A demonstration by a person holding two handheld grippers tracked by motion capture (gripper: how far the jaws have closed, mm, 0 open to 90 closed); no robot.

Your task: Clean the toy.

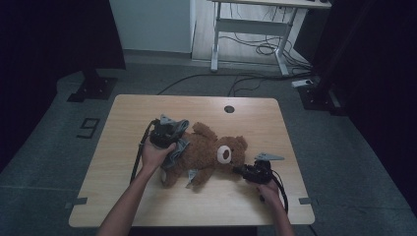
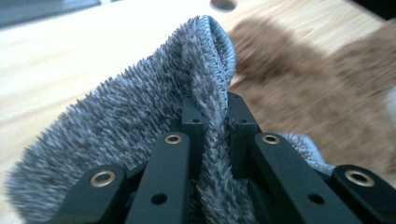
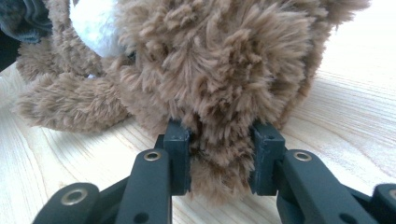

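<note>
Brown teddy bear [image 1: 206, 152] (white muzzle), grey cloth [image 2: 140, 107]

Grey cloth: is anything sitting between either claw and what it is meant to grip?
Nothing visible. The left claw is already shut on the grey cloth, and the right claw is shut on the teddy bear, lying on the table.

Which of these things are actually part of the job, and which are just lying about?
In use:
- brown plush teddy bear, lying on the light wooden table
- grey fuzzy cloth, pinched in the left gripper
- right gripper, clamped on the bear's fur

Just lying about:
- white desk frame
- black floor cables
</note>
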